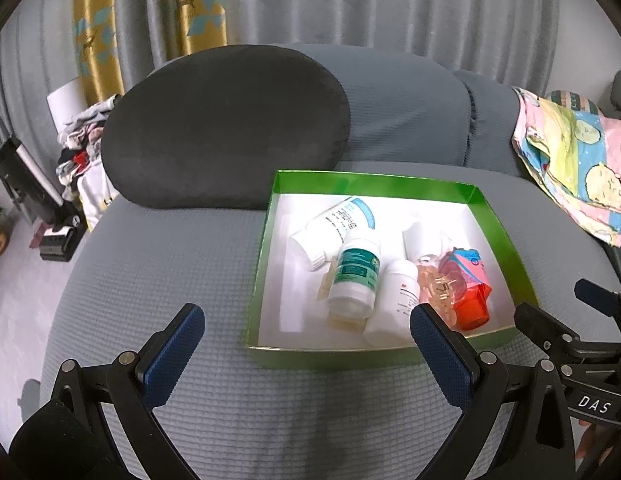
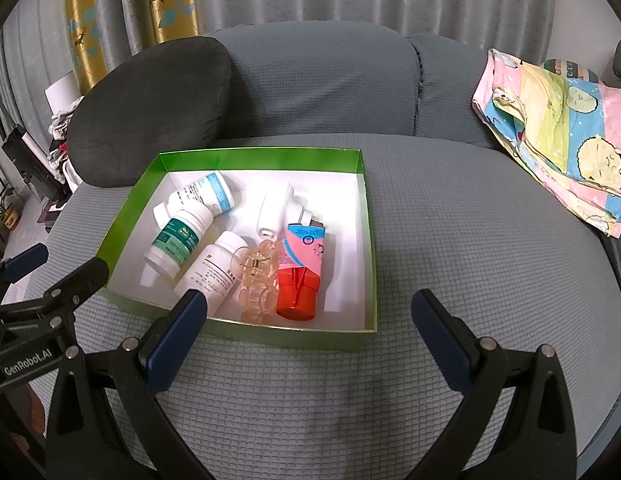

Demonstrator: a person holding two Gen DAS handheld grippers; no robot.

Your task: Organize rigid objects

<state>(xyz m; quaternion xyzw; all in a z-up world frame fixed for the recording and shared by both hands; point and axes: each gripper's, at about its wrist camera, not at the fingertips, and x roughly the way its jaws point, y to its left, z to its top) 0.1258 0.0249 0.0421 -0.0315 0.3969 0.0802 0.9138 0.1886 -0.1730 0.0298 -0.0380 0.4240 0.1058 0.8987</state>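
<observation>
Grey waffle-weave sofa seat (image 2: 470, 248) spreads under both my grippers. Far left, a dark cushion (image 1: 226, 124) leans against the backrest. My left gripper (image 1: 306, 344) hovers with its blue-padded fingers (image 1: 174, 356) spread wide, gripping nothing, just short of the green box (image 1: 370, 182), whose near wall sits between them. Inside the box on its white floor, from left: a blue-labelled white bottle (image 2: 202, 196) lying down, a green-labelled bottle (image 2: 178, 240) resting across it, a plain white bottle (image 2: 218, 268), a clear amber hair clip (image 2: 258, 280), a small white bottle (image 2: 276, 208) behind, and a pink carton with a red cap (image 2: 300, 272). My right gripper (image 2: 310, 320) is also spread wide and bare, over the box's near right corner. A cartoon-print cloth (image 2: 558, 128) lies far right
</observation>
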